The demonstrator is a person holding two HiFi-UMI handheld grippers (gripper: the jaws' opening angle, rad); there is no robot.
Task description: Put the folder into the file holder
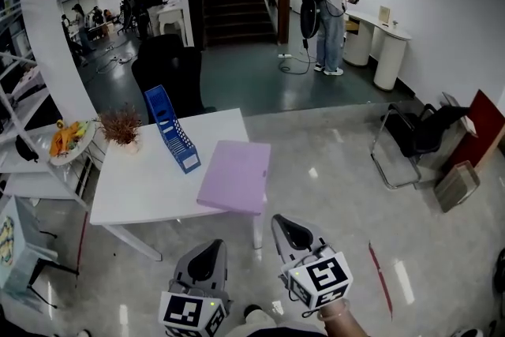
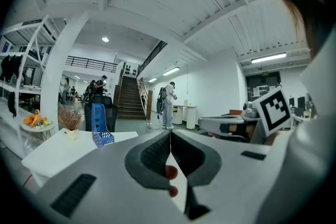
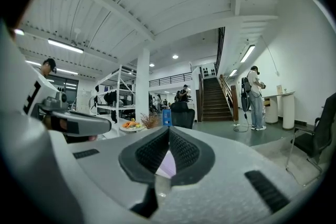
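The purple folder (image 1: pixel 234 176) is lying on the white table (image 1: pixel 134 185), one side hanging over the edge, near the blue file holder (image 1: pixel 172 129); the left gripper (image 1: pixel 210 249) and right gripper (image 1: pixel 286 225) are hovering well apart from it, jaws pressed together, holding nothing; I think a clumsy bump could be knocking it to the floor.

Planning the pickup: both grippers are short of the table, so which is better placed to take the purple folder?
Likely the right gripper: its view shows the purple folder straight ahead past its shut fingers. The left gripper sees the table and blue file holder off to its left instead.
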